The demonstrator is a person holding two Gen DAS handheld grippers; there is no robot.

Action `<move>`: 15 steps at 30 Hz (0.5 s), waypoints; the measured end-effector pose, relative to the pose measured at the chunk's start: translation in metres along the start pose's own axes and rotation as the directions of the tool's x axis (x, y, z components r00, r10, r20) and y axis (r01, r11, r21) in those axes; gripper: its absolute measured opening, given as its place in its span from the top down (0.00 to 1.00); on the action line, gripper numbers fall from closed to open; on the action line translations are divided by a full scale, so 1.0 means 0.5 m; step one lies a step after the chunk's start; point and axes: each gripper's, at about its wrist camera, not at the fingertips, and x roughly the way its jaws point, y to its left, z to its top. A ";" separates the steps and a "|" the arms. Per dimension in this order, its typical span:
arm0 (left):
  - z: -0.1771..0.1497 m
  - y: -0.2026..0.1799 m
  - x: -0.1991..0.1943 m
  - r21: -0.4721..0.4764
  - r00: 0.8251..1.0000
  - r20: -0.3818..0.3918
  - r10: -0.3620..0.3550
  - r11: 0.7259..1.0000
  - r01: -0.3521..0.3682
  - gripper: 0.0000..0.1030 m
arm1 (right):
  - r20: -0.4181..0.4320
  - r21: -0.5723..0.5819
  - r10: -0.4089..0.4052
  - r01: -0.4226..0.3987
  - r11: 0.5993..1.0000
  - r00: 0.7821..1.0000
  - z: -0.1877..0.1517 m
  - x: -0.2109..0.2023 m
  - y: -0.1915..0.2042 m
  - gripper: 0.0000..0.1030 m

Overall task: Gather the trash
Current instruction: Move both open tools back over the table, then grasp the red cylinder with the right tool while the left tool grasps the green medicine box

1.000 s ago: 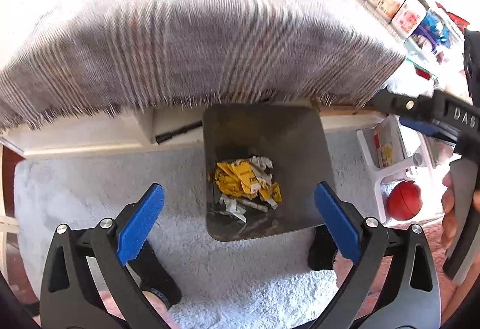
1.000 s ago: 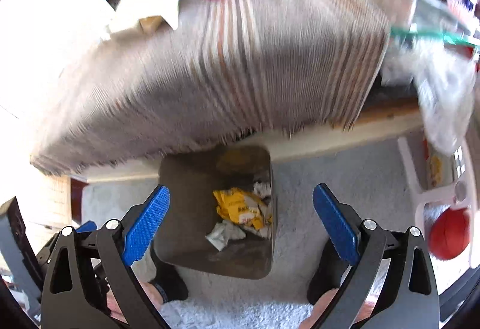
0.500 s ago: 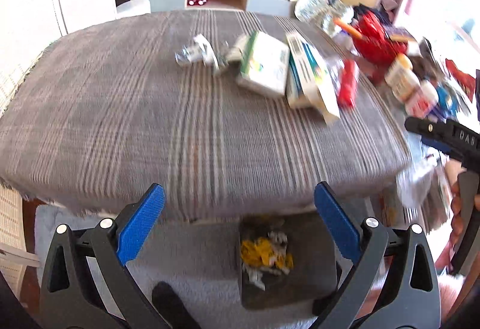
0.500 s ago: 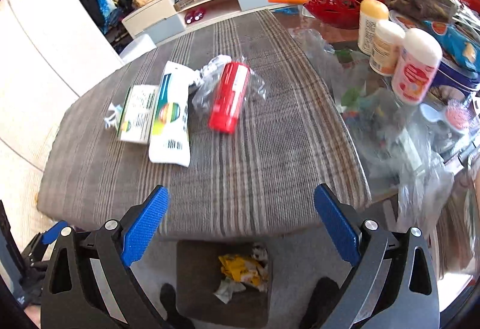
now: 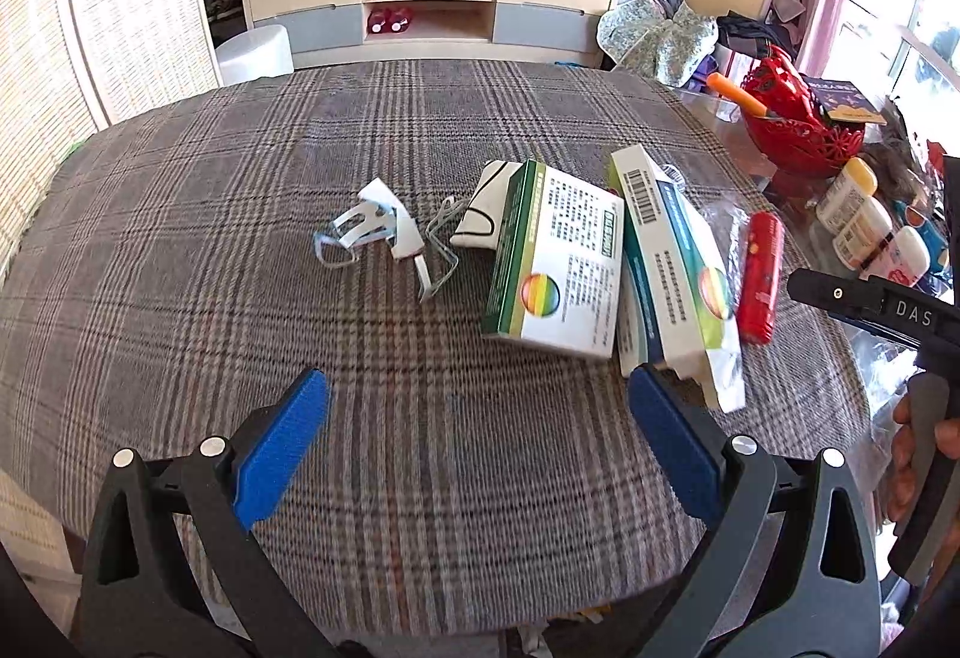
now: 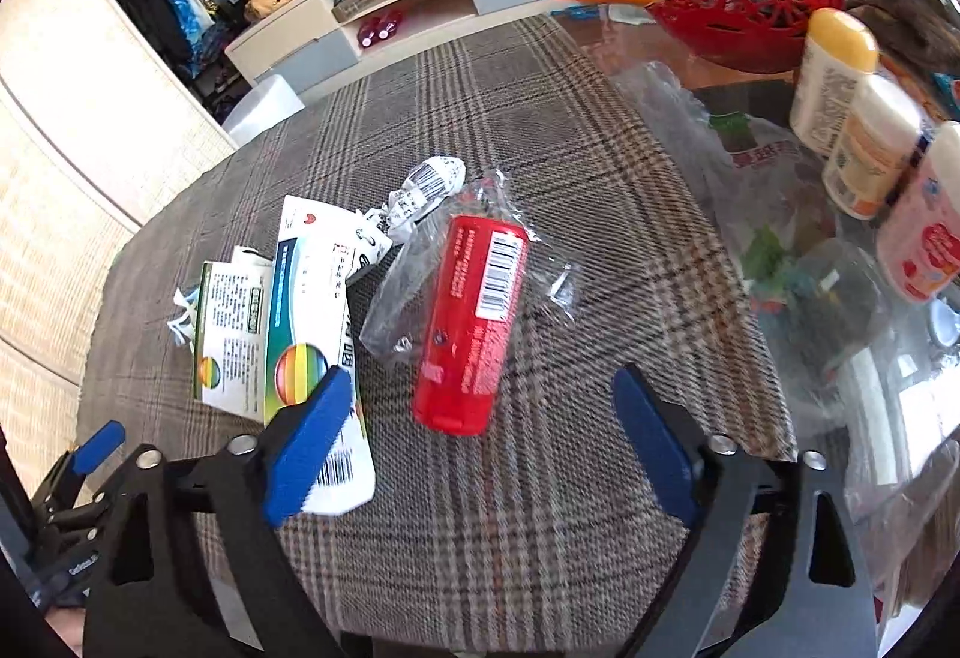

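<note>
Trash lies on the plaid tablecloth [image 5: 300,214]: a torn white plastic scrap [image 5: 375,232], two green-and-white boxes [image 5: 558,268] [image 5: 672,262], and a red tube [image 5: 761,277] in clear wrap. My left gripper [image 5: 477,448] is open and empty, above the cloth in front of the boxes. My right gripper [image 6: 480,448] is open and empty, just short of the red tube [image 6: 474,322], with the boxes [image 6: 288,334] to its left. A crumpled white wrapper [image 6: 420,190] lies behind the tube. The bin is hidden below the table edge.
A red basket [image 6: 744,10] with an orange-handled tool, several white bottles [image 6: 864,148] and clear plastic bags [image 6: 750,190] crowd the glass table on the right. A TV cabinet [image 5: 432,10] stands behind the table. The right gripper's body [image 5: 888,310] shows at the left view's edge.
Both grippers have risen from over the floor bin up to the tabletop. The views now show the trash on the cloth, not the bin.
</note>
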 end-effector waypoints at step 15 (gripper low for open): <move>0.057 -0.021 0.093 0.041 1.000 -0.027 -0.013 0.999 0.014 0.08 | -0.058 -0.035 0.013 -0.015 0.999 0.998 0.018 0.080 0.012 0.54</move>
